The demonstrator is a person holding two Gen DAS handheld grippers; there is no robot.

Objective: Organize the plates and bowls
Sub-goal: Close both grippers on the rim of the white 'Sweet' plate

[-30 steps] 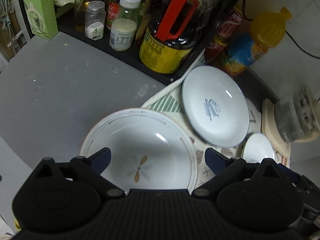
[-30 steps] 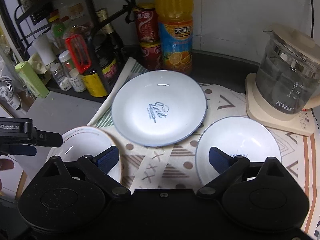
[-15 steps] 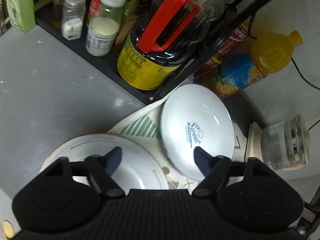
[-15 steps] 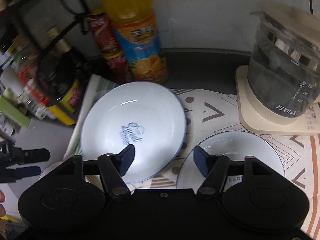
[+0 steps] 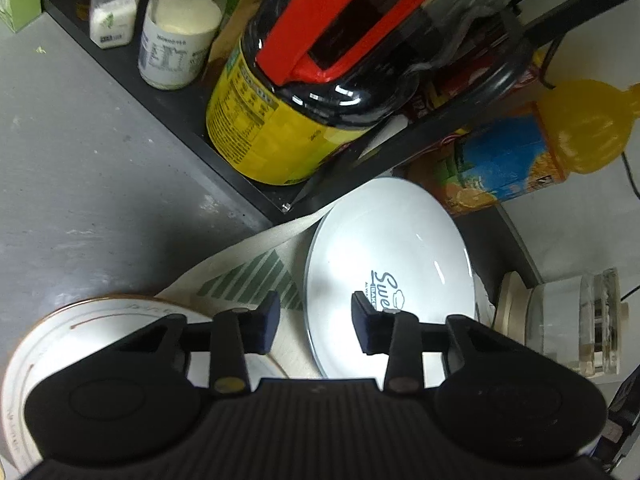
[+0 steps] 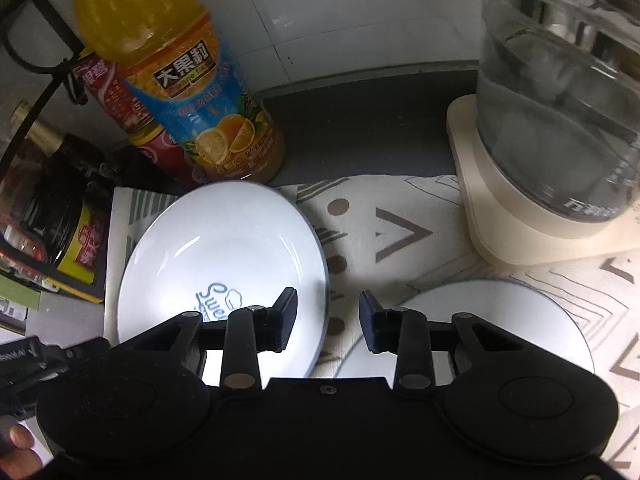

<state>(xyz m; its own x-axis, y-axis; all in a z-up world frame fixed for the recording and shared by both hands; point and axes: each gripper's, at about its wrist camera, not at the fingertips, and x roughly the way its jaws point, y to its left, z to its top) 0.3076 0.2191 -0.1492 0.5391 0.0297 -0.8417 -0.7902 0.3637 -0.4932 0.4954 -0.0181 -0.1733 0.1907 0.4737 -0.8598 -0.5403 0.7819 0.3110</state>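
A white plate with blue "Sweet" lettering (image 5: 392,248) lies on the patterned cloth; it also shows in the right wrist view (image 6: 224,248). A white bowl with a brown rim (image 5: 100,320) sits at the lower left under my left gripper (image 5: 314,326), whose jaws are partly open and empty, straddling the plate's left edge. A second white plate (image 6: 500,312) lies at the lower right. My right gripper (image 6: 328,320) is partly open and empty, above the lettered plate's right edge.
A black rack holds a large dark bottle with a red handle (image 5: 320,80) and spice jars (image 5: 176,40). An orange juice bottle (image 6: 180,80) and red cans stand behind the plate. A glass kettle on a cream base (image 6: 560,140) stands at the right.
Both grippers have moved forward and lower toward the lettered plate, and both sets of jaws have narrowed. The bowl has slid to the left gripper's lower left.
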